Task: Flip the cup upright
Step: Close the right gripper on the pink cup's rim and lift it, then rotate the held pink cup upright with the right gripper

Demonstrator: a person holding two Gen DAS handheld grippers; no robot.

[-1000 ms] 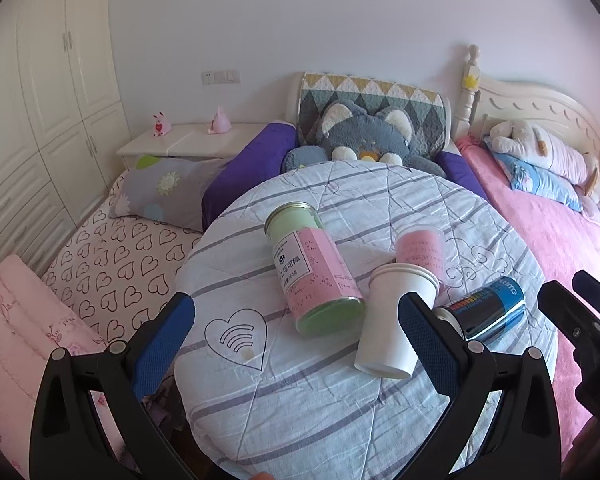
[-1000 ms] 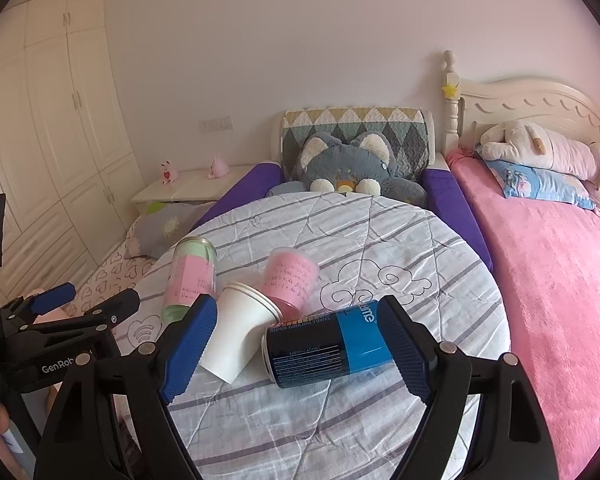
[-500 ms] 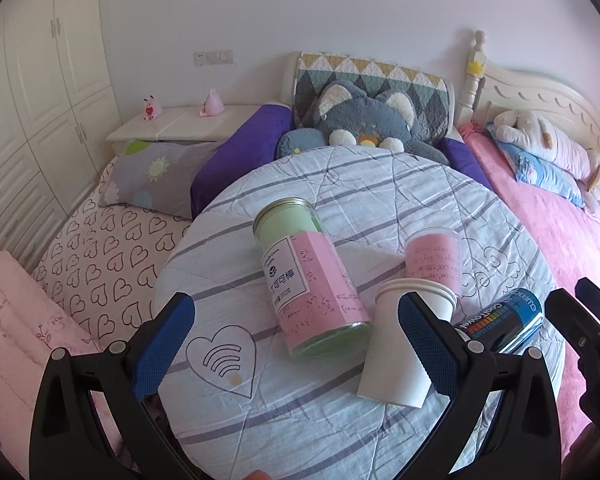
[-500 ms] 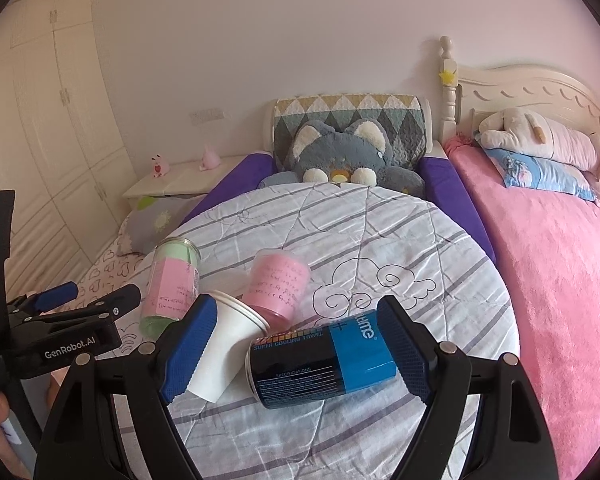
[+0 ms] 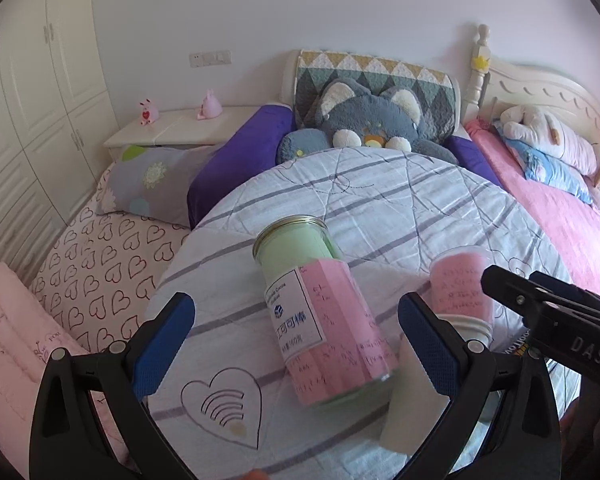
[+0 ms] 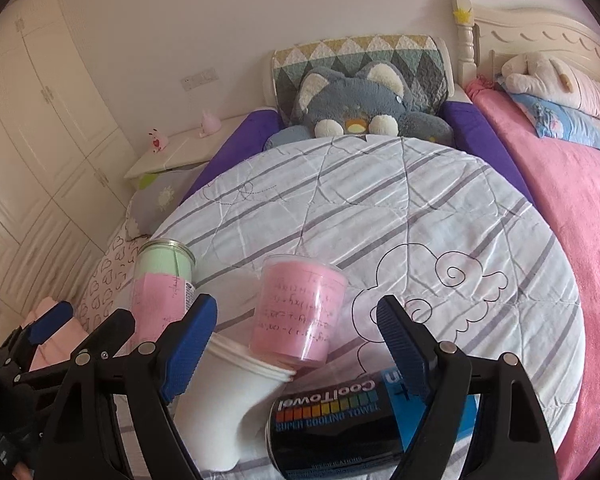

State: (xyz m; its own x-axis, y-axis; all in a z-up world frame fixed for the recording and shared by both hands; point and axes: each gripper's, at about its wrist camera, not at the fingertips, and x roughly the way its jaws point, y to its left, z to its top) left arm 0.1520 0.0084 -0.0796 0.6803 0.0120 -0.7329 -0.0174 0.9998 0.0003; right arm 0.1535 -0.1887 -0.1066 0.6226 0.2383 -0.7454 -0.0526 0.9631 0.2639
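1. Both grippers are seen lower and closer to the things than 1 sec ago. In the left wrist view the tall jar (image 5: 324,316) is now much bigger and sits right between the blue pads. In the right wrist view the pink cup (image 6: 300,312) is now bigger and nearer the middle of the gap.

2. Left gripper (image 5: 296,344): jaws are held wide open, w/ nothing gripped. The jar is lying on its side on the round striped surface (image 5: 400,200), not touched yet.

3. Right gripper (image 6: 296,344): jaws are held wide open too, nothing gripped. Pads are seen on each side of the cup group but apart from it.

4. Where the cups are: the white paper cup (image 6: 228,396) is lying tipped on the surface, near the front edge, its rim touching the pink cup. The pink cup is leaned against that rim, mouth end down, bottom end up and tilted. The blue can (image 6: 340,428) is lying on its side, just beside both.

5. What it means: the reach step is prob. almost done, but no cup is flipped yet. Which cup is meant can't be told for sure; the right gripper seems aimed at the pink one.

6. Watch out: the things are packed close, so a neighbor could be bumped or rolled when the jaws are closed.
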